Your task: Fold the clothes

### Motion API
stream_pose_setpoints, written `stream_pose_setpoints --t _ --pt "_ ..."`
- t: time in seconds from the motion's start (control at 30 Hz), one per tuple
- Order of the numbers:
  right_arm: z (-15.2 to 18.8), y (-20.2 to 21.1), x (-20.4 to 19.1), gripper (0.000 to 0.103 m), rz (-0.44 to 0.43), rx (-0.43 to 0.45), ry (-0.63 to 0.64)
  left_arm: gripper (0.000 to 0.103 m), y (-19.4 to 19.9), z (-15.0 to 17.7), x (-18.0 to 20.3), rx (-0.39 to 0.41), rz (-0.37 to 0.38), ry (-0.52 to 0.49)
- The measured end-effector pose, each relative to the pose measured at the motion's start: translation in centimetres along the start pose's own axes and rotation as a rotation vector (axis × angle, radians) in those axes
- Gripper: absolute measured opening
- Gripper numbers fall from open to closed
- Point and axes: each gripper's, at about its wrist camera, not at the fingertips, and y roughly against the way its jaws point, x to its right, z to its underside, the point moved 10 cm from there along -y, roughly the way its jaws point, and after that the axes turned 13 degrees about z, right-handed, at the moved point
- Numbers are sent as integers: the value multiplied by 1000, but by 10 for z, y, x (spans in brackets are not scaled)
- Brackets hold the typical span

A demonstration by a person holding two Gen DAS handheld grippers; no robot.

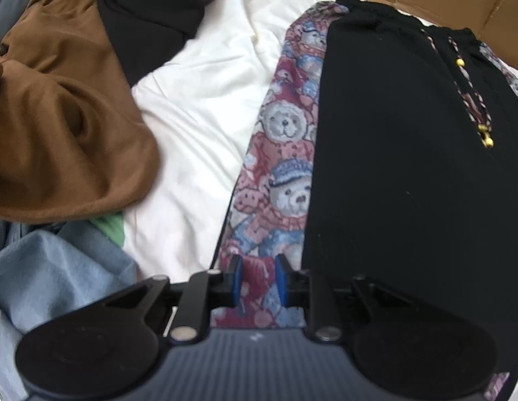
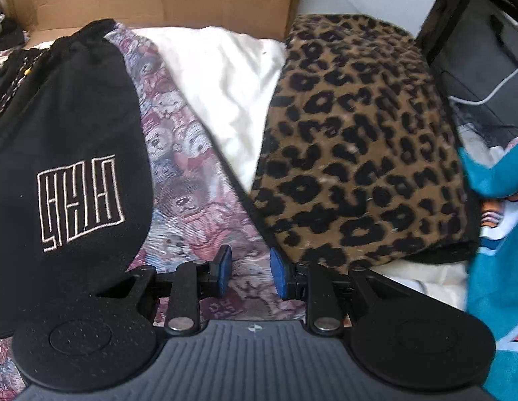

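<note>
Hovering — left gripper (image 1: 259, 279) | woven teddy-bear cloth (image 1: 279, 167) | smooth black garment (image 1: 409, 167)

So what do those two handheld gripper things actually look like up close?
Both look alike. The left gripper and right gripper each have two short black fingers with blue pads on the inner faces. Black linkage bars with silver rivets join them to a ribbed dark grey body, flanked by two round black discs. No cables or sleeves show.

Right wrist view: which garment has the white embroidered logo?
The black garment at the left, lying on the teddy-bear print fabric. The leopard-print piece and the teal one at the right show no such logo.
</note>
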Motion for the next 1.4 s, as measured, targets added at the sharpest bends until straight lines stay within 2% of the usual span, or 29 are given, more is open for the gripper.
stream_pose_setpoints --t 0.17,0.33,0.5,0.63,0.7,0.73,0.83,1.0,1.23,1.33,1.4 --pt "10 4 8 32 9 -22 7 23 13 13 1 3 10 15" --pt "18 0 21 40 49 -46 27 23 23 21 -5 -5 4 22" --pt "24 2 23 40 10 -55 67 23 29 32 -12 -14 -1 29" --pt "27 5 13 40 2 -43 169 23 29 39 -16 -20 -7 43" --pt "31 1 11 26 -11 -54 185 23 27 41 -17 -24 -11 47" --pt "31 0 11 10 -5 -55 195 23 26 42 -17 -25 -12 47" --pt "29 1 17 4 21 -49 204 24 27 42 -17 -23 -12 43" --pt "29 -4 30 3 50 -76 141 24 27 44 -18 -22 -11 37" --pt "25 2 31 6 87 -84 129 24 33 47 -18 -10 -5 39" --pt "18 13 38 8 111 -66 101 24 38 46 -17 10 7 48" --pt "12 21 37 8 89 -46 73 24 42 45 -17 22 6 58"
